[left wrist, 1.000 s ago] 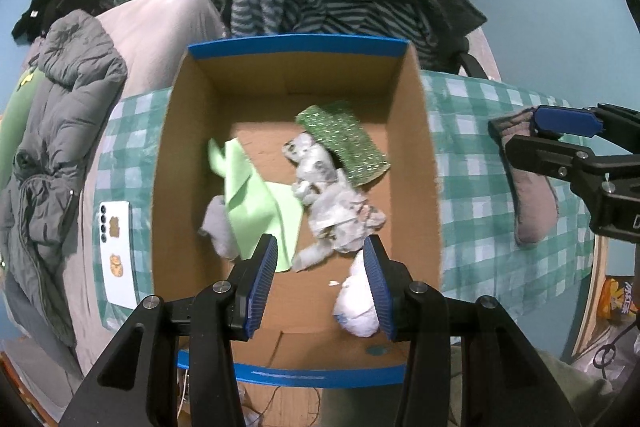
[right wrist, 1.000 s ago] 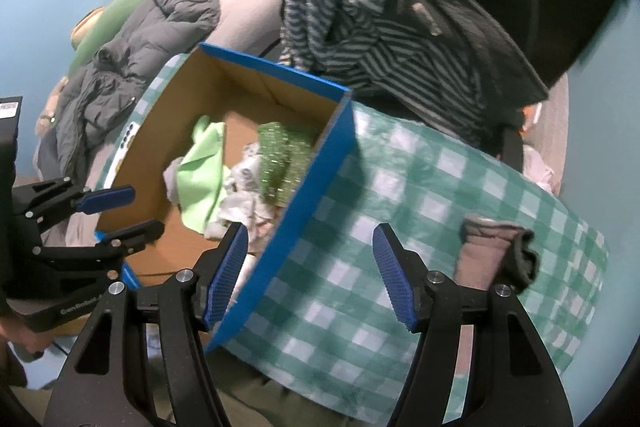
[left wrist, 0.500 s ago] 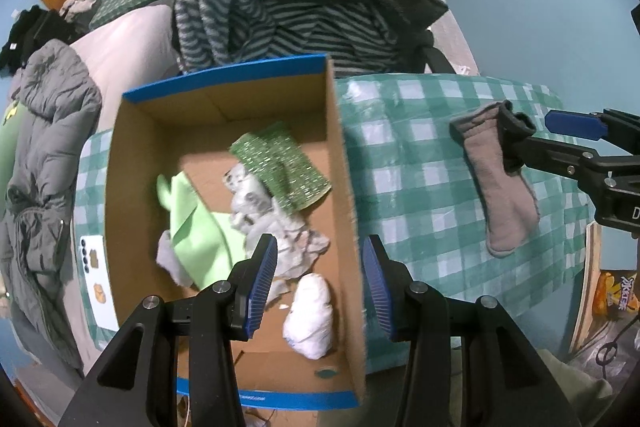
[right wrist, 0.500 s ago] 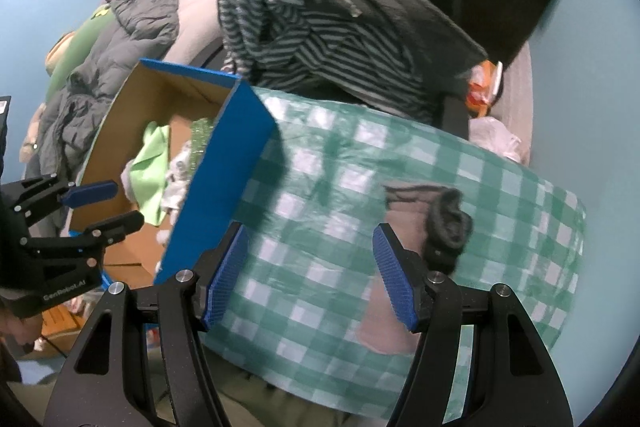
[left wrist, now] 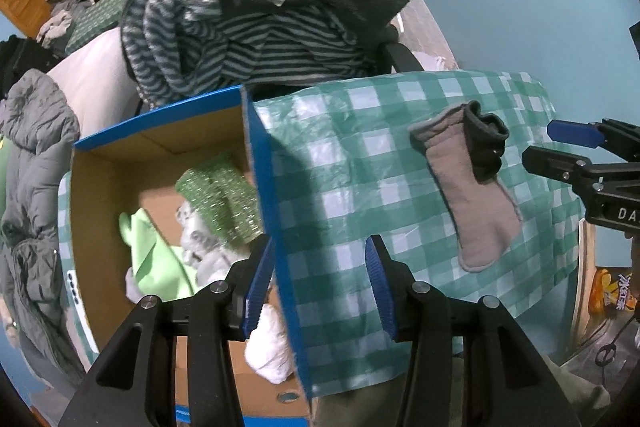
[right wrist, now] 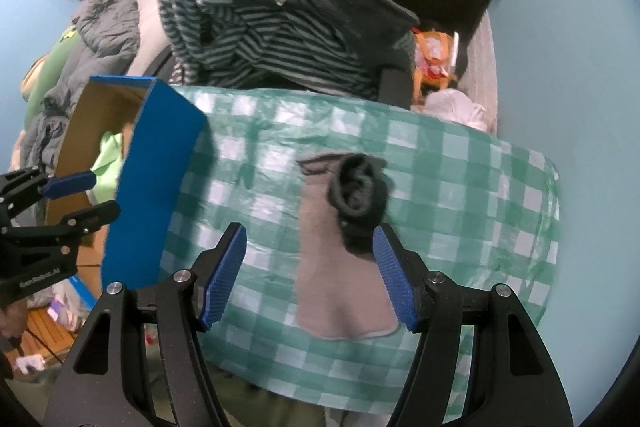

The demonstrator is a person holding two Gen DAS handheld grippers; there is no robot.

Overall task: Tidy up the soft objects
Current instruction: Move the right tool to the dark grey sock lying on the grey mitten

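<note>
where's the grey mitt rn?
The mitt lies flat on the checked cloth, right of the box, with a dark sock on it; in the right view it sits under the open right tool.

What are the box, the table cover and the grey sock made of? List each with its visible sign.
Box: corrugated cardboard, brown matte inside, blue printed outside.
Table cover: likely thin plastic sheet, green check; glossy, crinkled highlights.
Grey sock: soft knit or fleece, matte, stitched edge; exact fibre unclear.

Your left gripper (left wrist: 320, 283) and right gripper (right wrist: 310, 275) are black frames with silver screws. Both carry ribbed blue pads (right wrist: 224, 275); white lettering marks the bodies.
</note>
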